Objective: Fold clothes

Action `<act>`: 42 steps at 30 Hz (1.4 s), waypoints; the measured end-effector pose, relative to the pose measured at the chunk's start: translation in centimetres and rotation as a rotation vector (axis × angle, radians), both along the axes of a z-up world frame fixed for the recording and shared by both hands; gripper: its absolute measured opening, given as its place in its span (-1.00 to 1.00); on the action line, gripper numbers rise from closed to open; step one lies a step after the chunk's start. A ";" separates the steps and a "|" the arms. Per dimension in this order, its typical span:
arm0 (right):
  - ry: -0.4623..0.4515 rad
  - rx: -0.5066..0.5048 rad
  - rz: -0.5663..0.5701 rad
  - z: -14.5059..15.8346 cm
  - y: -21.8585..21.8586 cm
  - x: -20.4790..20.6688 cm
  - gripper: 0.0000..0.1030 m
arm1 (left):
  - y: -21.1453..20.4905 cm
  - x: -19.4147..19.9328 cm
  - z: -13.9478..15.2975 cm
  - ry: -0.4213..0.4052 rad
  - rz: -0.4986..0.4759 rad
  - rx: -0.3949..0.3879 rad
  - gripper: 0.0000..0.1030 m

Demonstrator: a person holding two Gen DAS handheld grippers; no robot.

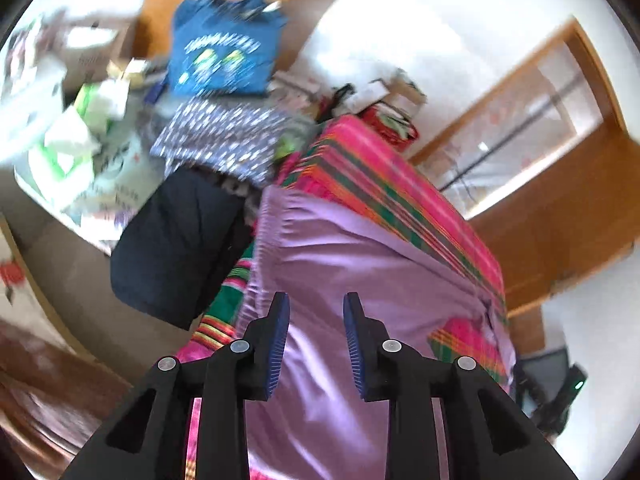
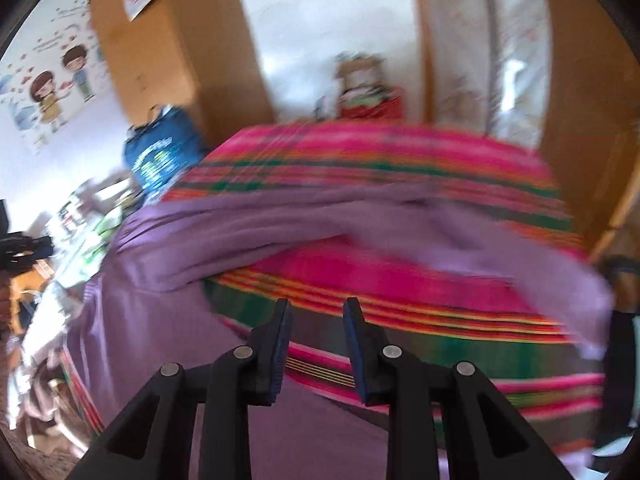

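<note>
The left gripper has its jaws apart, with nothing between them. The purple cloth lies spread out just under and past them. The right gripper is open and empty too. The purple cloth lies past its jaws, bunched on the pink striped blanket. Past the purple cloth sits a blue shirt.

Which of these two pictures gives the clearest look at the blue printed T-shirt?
The left wrist view. There the blue T-shirt sits large near the top, its pale printed design facing the camera, only slightly blurred. In the right wrist view the same shirt is small, off to the left and smeared, with its lower part hidden behind the striped blanket.
</note>
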State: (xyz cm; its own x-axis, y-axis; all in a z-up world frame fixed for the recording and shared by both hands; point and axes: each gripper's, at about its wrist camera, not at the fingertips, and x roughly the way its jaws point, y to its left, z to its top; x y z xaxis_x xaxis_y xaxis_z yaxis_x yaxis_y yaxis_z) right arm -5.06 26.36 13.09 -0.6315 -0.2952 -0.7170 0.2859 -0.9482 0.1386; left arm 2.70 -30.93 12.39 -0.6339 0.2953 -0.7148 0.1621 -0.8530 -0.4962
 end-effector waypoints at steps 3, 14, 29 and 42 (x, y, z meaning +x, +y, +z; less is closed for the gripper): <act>0.099 0.050 -0.064 4.9 3.8 3.2 -0.46 | 2.4 0.9 3.2 0.018 -0.068 -0.016 -0.19; 0.460 0.137 -0.159 22.2 9.3 10.5 -0.31 | 12.9 0.1 12.7 0.151 -0.272 -0.149 -0.19; 0.025 0.034 -0.044 4.0 7.4 -8.5 -0.09 | 31.0 -8.5 -4.0 -0.006 -0.585 -0.348 -0.19; -0.084 0.236 0.008 -5.4 6.0 -14.6 -0.09 | 35.6 -12.1 -11.3 -0.033 -0.617 -0.599 -0.19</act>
State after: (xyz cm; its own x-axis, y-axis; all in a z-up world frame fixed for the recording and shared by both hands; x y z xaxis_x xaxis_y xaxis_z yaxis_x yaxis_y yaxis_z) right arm -19.69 32.41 7.71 -0.5652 -0.1180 -0.8165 0.2901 -0.9549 -0.0629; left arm -9.40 4.71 1.10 -0.4602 0.1473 -0.8755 -0.4103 -0.9098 0.0625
